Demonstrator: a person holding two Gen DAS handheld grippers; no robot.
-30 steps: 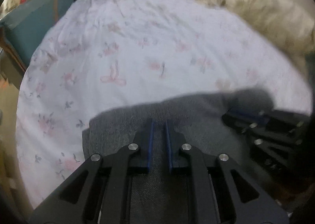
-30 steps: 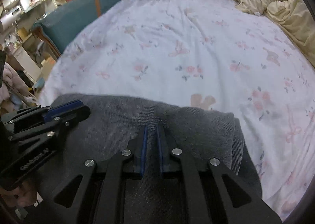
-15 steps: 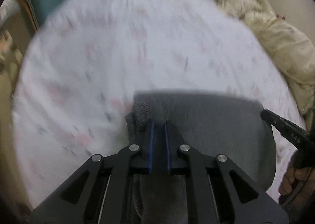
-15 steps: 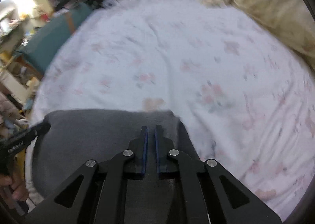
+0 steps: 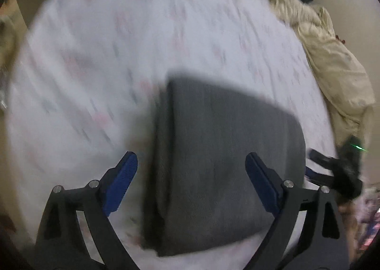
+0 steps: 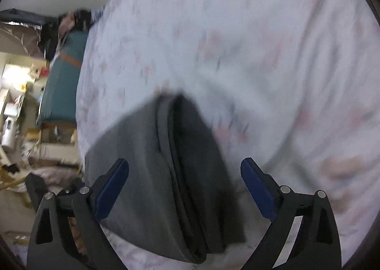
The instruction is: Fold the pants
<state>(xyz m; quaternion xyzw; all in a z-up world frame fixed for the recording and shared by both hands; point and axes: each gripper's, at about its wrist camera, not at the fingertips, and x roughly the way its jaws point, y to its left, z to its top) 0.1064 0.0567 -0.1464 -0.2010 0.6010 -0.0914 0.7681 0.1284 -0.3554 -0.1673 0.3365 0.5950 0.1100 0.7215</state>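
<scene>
The grey pants (image 5: 223, 156) lie folded into a thick rectangle on the floral bed sheet (image 5: 118, 51). My left gripper (image 5: 191, 163) is wide open above their left folded edge and holds nothing. In the right wrist view the pants (image 6: 147, 175) show stacked layers along their right edge. My right gripper (image 6: 184, 170) is wide open above that edge and empty. The right gripper also shows at the right rim of the left wrist view (image 5: 332, 170). Both views are motion-blurred.
A crumpled beige blanket (image 5: 332, 61) lies along the bed's far right side. A teal case (image 6: 64, 84) stands beside the bed's left edge, with cluttered shelves and floor (image 6: 21, 108) beyond it. The sheet (image 6: 261, 44) stretches far ahead.
Both grippers were shut on the pants and have opened wide, letting them go. The pants now lie on the sheet, and both cameras have swung outward.
</scene>
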